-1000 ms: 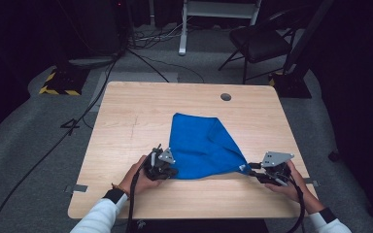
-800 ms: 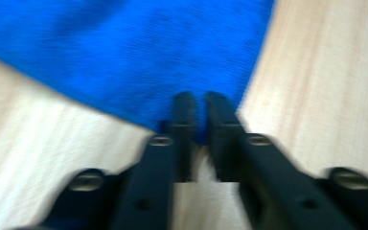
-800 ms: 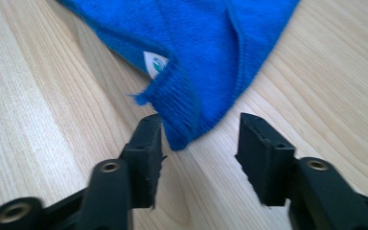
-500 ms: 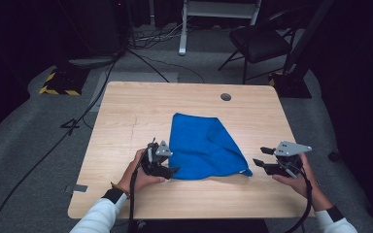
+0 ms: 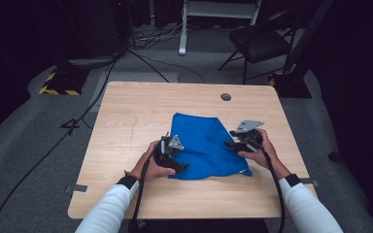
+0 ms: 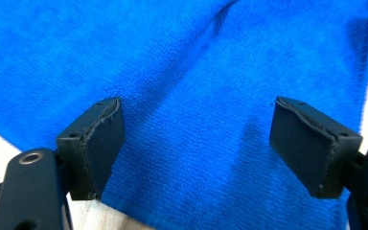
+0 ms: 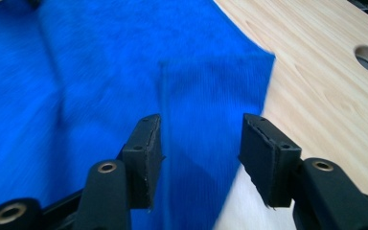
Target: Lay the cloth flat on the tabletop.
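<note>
One blue cloth point(image 5: 204, 145) flat, long axis near-to-far, corner pointing far-right.

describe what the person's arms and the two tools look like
Both arms wear white long sleeves with dark cuffs. Each hand holds a black tool: the left tool and right tool each carry a grey three-cornered plate on top and trail a black cable. Up close, the jaws carry flat black rectangular pads with small screw holes.

Your light wood table point(image 5: 126, 126), round cable hole point(image 5: 226, 97) near far edge. Blue terry cloth point(image 5: 206, 145) lying crumpled flat around middle, bit toward your side, bare wood all round it.
</note>
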### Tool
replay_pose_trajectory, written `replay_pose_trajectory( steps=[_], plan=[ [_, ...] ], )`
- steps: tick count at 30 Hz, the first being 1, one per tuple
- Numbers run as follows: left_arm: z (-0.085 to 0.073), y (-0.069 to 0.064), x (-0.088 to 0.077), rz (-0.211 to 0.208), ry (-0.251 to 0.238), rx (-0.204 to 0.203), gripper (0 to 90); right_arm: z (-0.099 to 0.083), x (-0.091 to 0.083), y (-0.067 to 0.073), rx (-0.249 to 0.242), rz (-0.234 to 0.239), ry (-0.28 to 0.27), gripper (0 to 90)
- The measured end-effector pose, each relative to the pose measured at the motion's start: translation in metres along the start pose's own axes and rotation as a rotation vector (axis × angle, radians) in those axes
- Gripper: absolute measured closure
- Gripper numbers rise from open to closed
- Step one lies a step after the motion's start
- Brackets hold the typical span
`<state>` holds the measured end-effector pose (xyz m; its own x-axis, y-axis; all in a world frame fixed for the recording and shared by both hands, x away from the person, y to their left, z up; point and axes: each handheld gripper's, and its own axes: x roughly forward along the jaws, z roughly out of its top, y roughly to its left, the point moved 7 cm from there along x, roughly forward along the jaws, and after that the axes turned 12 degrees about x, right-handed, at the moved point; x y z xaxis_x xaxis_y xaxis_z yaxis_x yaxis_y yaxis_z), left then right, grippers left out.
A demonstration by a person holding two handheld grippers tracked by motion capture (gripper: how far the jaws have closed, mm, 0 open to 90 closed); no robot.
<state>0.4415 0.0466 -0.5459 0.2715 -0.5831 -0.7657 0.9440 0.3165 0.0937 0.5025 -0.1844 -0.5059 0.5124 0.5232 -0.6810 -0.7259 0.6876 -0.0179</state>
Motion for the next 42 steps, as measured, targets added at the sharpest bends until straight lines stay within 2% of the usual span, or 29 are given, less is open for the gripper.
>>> replay_pose_trajectory(
  steps=[1, 2, 3, 5, 6, 10, 13, 15, 17, 18, 19, 20, 22, 24, 26, 27, 29, 30, 31, 32, 35, 39, 42],
  plan=[
    [-0.001, -0.001, 0.000, -0.006, -0.002, -0.008, 22.1, 0.011, 0.014, 0.005, -0.003, 0.007, 0.009, 49.9],
    [-0.001, -0.001, 0.000, -0.006, -0.002, -0.008, 23.0, 0.011, 0.014, 0.005, -0.003, 0.007, 0.009, 49.9],
    [-0.002, -0.001, 0.000, -0.008, -0.002, -0.010, 23.8, 0.019, 0.024, 0.010, -0.021, -0.003, 0.017, 50.1],
    [-0.003, -0.002, -0.001, -0.020, -0.006, -0.008, 23.8, 0.020, 0.028, 0.011, -0.028, -0.004, 0.020, 50.2],
    [-0.004, -0.002, -0.002, -0.012, 0.002, 0.002, 24.0, 0.022, 0.038, 0.014, -0.039, -0.011, 0.047, 50.4],
    [-0.005, -0.007, -0.003, -0.002, 0.012, 0.029, 23.2, 0.021, 0.048, 0.018, -0.050, -0.008, 0.067, 52.6],
    [-0.006, -0.009, -0.003, -0.003, 0.006, 0.027, 23.3, 0.020, 0.059, 0.014, -0.058, -0.047, 0.099, 59.8],
    [-0.007, -0.010, -0.004, -0.002, 0.008, 0.028, 23.3, 0.020, 0.060, 0.014, -0.060, -0.052, 0.103, 61.5],
    [-0.007, -0.011, -0.004, -0.005, 0.002, 0.025, 23.2, 0.019, 0.064, 0.012, -0.070, -0.068, 0.114, 67.0],
    [-0.008, -0.012, -0.005, -0.010, -0.004, 0.006, 23.2, 0.019, 0.065, 0.012, -0.057, -0.064, 0.113, 70.7],
    [-0.008, -0.012, -0.005, -0.010, -0.004, 0.006, 23.2, 0.019, 0.065, 0.012, -0.057, -0.064, 0.113, 70.7],
    [-0.007, -0.013, -0.005, -0.013, -0.015, 0.003, 23.2, 0.018, 0.066, 0.013, -0.053, -0.050, 0.116, 79.4],
    [-0.009, -0.015, -0.006, -0.011, -0.016, 0.013, 23.2, 0.018, 0.066, 0.013, -0.061, -0.050, 0.120, 85.0],
    [-0.009, -0.017, -0.006, -0.006, -0.017, 0.020, 23.2, 0.017, 0.066, 0.014, -0.057, -0.046, 0.120, 86.5],
    [-0.010, -0.019, -0.007, -0.004, -0.013, 0.024, 23.2, 0.017, 0.064, 0.015, -0.062, -0.039, 0.121, 84.2],
    [-0.011, -0.022, -0.008, -0.008, -0.009, 0.028, 23.2, 0.018, 0.060, 0.017, -0.043, -0.023, 0.106, 79.6],
    [-0.011, -0.023, -0.008, -0.007, -0.012, 0.028, 23.2, 0.019, 0.059, 0.018, -0.039, -0.014, 0.102, 78.0],
    [-0.012, -0.024, -0.009, -0.009, -0.019, 0.020, 23.3, 0.018, 0.057, 0.020, -0.046, -0.001, 0.101, 73.6],
    [-0.012, -0.024, -0.009, -0.009, -0.017, 0.017, 23.3, 0.015, 0.053, 0.022, -0.057, 0.007, 0.116, 68.1],
    [-0.012, -0.025, -0.009, -0.011, -0.016, 0.017, 23.3, 0.015, 0.053, 0.022, -0.057, 0.007, 0.116, 68.1],
    [-0.014, -0.025, -0.011, -0.009, -0.015, 0.028, 23.4, 0.006, 0.045, 0.020, -0.060, 0.027, 0.134, 59.3],
    [-0.014, -0.025, -0.011, -0.010, -0.013, 0.027, 23.8, 0.000, 0.036, 0.016, -0.082, 0.021, 0.138, 59.1],
    [-0.014, -0.026, -0.011, -0.013, -0.020, 0.009, 24.0, -0.007, 0.032, 0.013, -0.093, 0.008, 0.154, 60.9]
  ],
)
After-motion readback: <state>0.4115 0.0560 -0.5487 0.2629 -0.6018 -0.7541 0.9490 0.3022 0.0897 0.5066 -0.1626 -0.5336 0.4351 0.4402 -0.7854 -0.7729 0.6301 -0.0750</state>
